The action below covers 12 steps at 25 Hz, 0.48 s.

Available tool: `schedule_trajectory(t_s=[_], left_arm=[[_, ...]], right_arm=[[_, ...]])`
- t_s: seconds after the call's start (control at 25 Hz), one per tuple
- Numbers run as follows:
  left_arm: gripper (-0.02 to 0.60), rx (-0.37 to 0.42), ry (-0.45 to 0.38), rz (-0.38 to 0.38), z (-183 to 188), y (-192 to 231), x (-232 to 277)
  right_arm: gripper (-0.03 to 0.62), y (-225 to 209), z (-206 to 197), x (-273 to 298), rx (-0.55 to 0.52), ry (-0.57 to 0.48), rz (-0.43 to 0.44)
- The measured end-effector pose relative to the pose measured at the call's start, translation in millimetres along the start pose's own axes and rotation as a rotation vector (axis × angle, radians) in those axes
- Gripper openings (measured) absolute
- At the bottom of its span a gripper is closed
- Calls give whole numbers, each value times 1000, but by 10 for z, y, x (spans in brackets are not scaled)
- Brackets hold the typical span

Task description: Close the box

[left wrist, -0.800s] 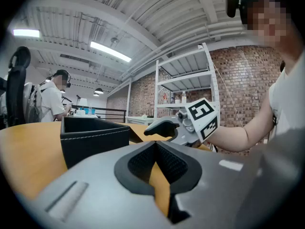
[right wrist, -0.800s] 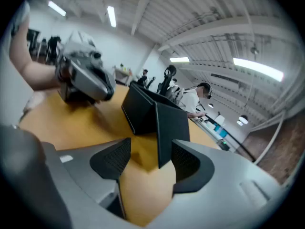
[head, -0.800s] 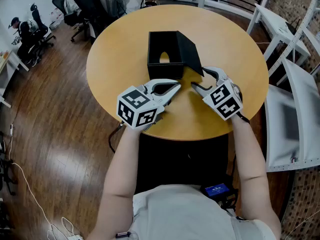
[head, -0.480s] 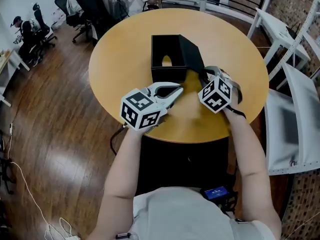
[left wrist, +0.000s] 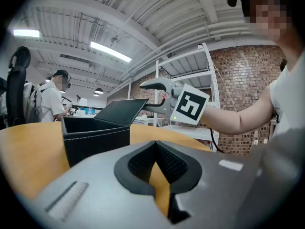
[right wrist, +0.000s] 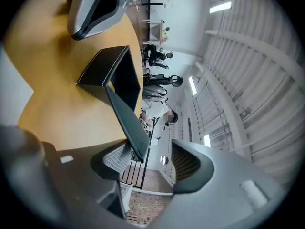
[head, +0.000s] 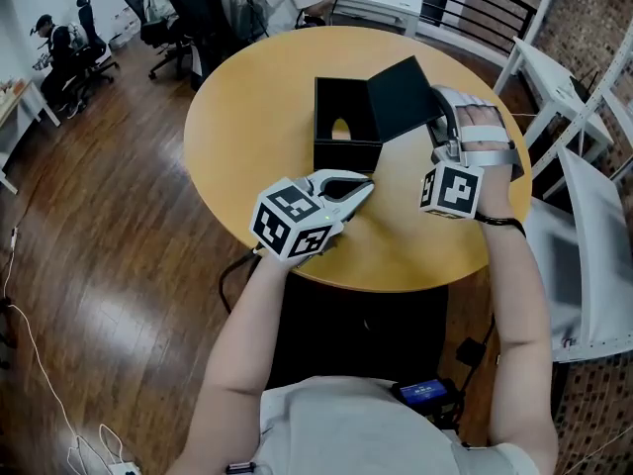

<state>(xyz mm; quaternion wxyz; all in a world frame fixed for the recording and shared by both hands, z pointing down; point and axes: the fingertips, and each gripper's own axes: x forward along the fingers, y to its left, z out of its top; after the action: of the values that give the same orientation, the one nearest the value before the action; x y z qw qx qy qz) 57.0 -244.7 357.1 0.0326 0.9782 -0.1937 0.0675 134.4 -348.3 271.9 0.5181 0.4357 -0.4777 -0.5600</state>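
A black open box stands on the round wooden table. Its hinged lid is raised at a slant on the box's right side. My right gripper is at the lid's free edge with its jaws open. In the right gripper view the lid passes between the jaws and lies against one pad, while the other pad stands apart from it. My left gripper rests low over the table just in front of the box, shut and holding nothing.
White frame furniture stands close to the table's right side. Office chairs and seated people are behind the table at the far left. The near table edge is just in front of my body.
My right gripper has swung up and away to the box's right, and the lid has risen with it from hanging low to slanting upward. The left gripper has hardly moved.
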Motion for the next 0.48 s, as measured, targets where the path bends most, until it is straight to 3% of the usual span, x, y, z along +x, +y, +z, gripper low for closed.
schedule_trajectory(t_s=[0.04,0.24,0.4,0.48], left_arm=[[2,1,1,0,0,2,-4],[2,0,3,2,-1,5,-22],[2,0,2,3,1,16,-37],[2,-1,3,3,3,17,-31]], right_arm=[[281,-85,38,0,-7,-13,-6],[279,-404,319,3,33,-89,-54],[199,-456,648,61,199,-199,-18],[196,-391,751,108,263,-229,21]])
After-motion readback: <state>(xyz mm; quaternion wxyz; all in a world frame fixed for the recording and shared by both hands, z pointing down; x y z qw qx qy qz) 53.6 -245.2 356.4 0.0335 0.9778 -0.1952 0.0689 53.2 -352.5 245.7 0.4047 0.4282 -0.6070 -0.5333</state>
